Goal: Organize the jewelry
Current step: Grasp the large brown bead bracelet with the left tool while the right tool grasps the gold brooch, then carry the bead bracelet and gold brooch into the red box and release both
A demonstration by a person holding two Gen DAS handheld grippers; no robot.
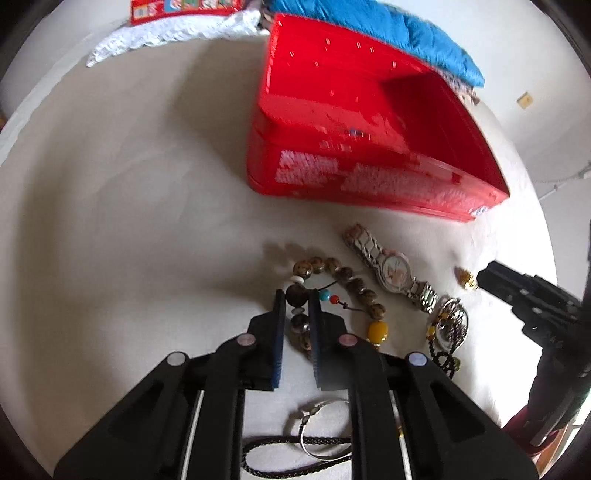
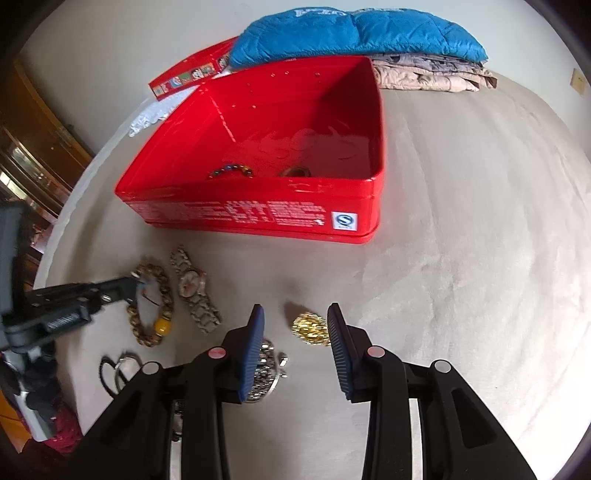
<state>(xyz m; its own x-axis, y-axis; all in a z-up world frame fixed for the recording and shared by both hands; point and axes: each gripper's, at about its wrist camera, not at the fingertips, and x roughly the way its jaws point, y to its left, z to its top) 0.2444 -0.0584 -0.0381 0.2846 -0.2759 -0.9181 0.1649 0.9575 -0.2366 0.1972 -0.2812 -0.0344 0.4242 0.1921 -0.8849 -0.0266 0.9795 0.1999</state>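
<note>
- Nearest the left wrist camera, a thin silver bangle (image 1: 325, 430) and a dark cord (image 1: 291, 448) lay on the pale cloth (image 1: 129, 221) between the arms of the left gripper (image 1: 296, 299).
- The left gripper was pinched narrow on a dark bead of the bead bracelet (image 1: 354, 284), which rested flat on the cloth.
- The right gripper (image 2: 295, 319) hung partly open and held nothing; a gold brooch (image 2: 311, 328) lay between its tips, untouched.
- Just beyond the bracelet lay a metal watch (image 1: 393, 271), and beside that a silver pendant (image 1: 452, 325).
- Farther off stood the open red box (image 2: 258, 218), already holding a bead bracelet and one small item too dim to name.
- Behind the box lay a blue cushion (image 2: 354, 33).
- Judged step: picking up the bracelet for the box.
- Next move likely needed a straight lift clear of the watch, then a carry over the box's near wall before letting go.
</note>
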